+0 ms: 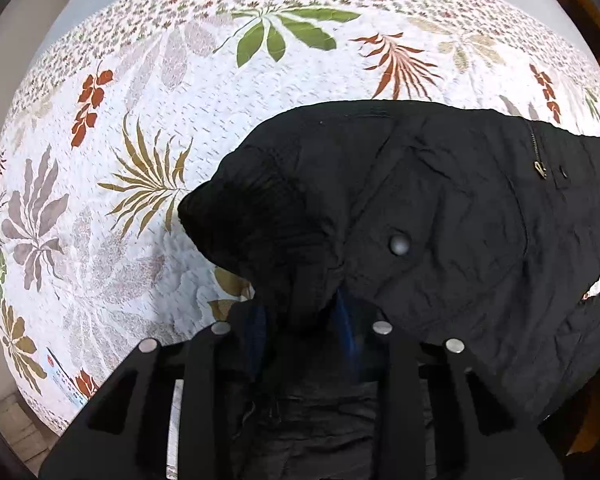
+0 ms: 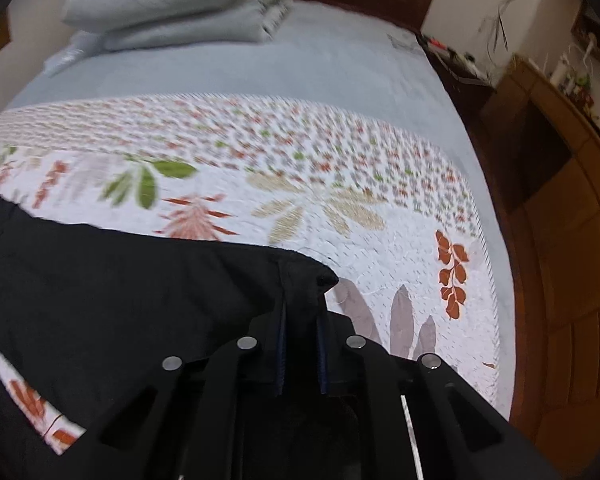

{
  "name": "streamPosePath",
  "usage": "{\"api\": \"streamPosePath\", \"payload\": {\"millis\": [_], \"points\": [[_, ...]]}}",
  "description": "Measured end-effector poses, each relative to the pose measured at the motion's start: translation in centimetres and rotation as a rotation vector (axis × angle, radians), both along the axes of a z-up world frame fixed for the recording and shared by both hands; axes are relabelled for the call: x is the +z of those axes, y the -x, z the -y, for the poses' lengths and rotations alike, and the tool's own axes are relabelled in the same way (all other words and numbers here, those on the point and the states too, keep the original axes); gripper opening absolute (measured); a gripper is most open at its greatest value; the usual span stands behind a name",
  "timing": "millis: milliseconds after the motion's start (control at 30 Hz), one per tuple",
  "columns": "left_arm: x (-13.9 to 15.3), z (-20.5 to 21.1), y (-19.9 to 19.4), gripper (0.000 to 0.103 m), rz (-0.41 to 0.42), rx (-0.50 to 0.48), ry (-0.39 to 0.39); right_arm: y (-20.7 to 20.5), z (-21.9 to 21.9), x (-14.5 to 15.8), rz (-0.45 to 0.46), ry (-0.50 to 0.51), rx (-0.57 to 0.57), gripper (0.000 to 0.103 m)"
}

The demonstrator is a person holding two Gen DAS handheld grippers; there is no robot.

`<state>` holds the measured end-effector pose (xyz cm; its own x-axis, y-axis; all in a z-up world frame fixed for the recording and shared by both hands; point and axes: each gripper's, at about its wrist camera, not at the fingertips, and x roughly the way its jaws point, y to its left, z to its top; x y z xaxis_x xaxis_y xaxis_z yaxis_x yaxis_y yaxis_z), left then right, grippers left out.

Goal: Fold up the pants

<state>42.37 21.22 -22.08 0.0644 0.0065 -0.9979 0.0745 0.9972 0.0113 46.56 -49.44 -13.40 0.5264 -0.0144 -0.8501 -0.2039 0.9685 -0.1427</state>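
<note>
Black pants (image 1: 440, 216) hang stretched above a white leaf-print quilt (image 1: 140, 128); a round button and a zipper pull show on the waist area. My left gripper (image 1: 302, 316) is shut on a bunched edge of the pants. In the right wrist view the pants (image 2: 120, 288) span from the left edge to my right gripper (image 2: 302, 320), which is shut on their corner hem. Both hold the cloth lifted off the quilt (image 2: 340, 216).
The quilt lies on a bed with a grey sheet (image 2: 300, 68). Folded grey bedding (image 2: 180, 0) is stacked at the head. A wooden cabinet (image 2: 548, 200) and a cluttered nightstand (image 2: 460, 60) stand along the bed's right side.
</note>
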Motion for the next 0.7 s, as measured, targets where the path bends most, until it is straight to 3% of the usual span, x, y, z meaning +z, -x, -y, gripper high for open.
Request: {"api": "streamPosePath", "payload": {"millis": [167, 367, 567, 700], "points": [[0.7, 1.4, 2.3, 0.027, 0.051, -0.006, 0.004, 6.3, -1.6, 4.5, 0.083, -0.074, 0.098, 0.011], [1.9, 0.7, 4.6, 0.027, 0.113, 0.016, 0.060, 15.8, -2.5, 7.7, 0.137, -0.155, 0.158, 0.009], [2.6, 0.4, 5.9, 0.027, 0.166, 0.021, 0.118, 24.1, -2.4, 7.4, 0.127, -0.197, 0.138, 0.008], [3.1, 0.2, 6.8, 0.027, 0.213, 0.008, 0.159, 28.9, -0.2, 6.2, 0.115, -0.256, 0.044, 0.008]]}}
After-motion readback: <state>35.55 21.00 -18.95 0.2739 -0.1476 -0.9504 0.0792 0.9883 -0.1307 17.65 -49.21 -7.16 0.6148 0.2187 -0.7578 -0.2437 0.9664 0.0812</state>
